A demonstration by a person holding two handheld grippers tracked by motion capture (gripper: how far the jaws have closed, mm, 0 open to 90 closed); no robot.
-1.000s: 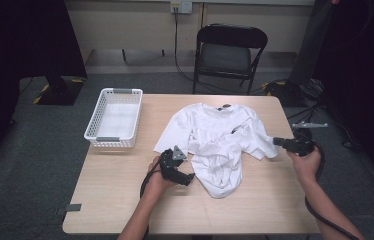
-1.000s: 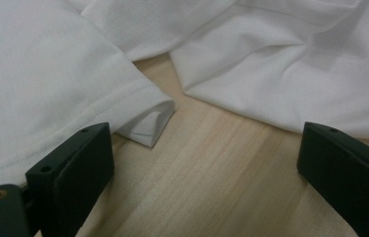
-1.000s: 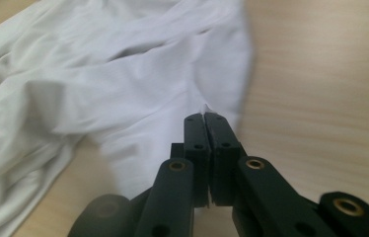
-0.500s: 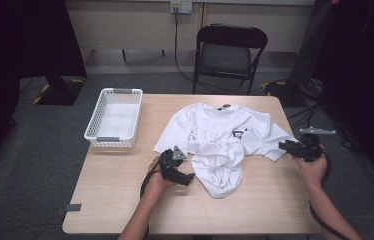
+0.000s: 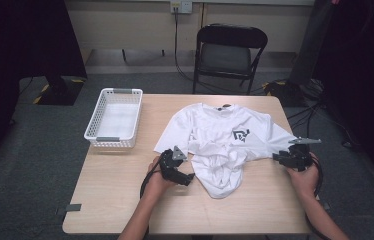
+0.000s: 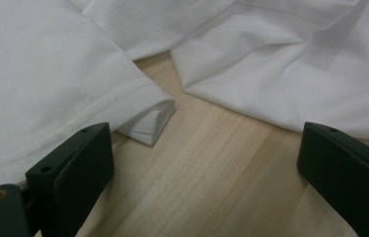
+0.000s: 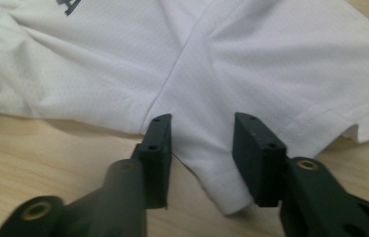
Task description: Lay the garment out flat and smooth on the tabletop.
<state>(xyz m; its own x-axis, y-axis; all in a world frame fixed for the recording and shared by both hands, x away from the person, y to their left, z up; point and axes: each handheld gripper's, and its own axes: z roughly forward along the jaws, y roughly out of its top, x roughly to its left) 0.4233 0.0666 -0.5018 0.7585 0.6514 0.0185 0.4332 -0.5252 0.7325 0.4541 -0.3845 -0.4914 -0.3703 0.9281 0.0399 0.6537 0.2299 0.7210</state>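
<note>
My right claw has just been opening and is straddling the white T-shirt's sleeve corner, not yet pinching. My left claw is gaping beside the other sleeve. Closing too shallow, I'm risking nipping only the hem and losing it.

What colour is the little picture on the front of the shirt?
Black, printed on the white shirt. The logo shows best in the high view.

Open tabletop at the near edge, cloth across the middle

You have bare light wooden table along the near edge and near left; the crumpled white cotton T-shirt covers the centre and right, and the white slotted plastic basket blocks the far left corner. Beyond the far edge stands a black folding metal chair.
</note>
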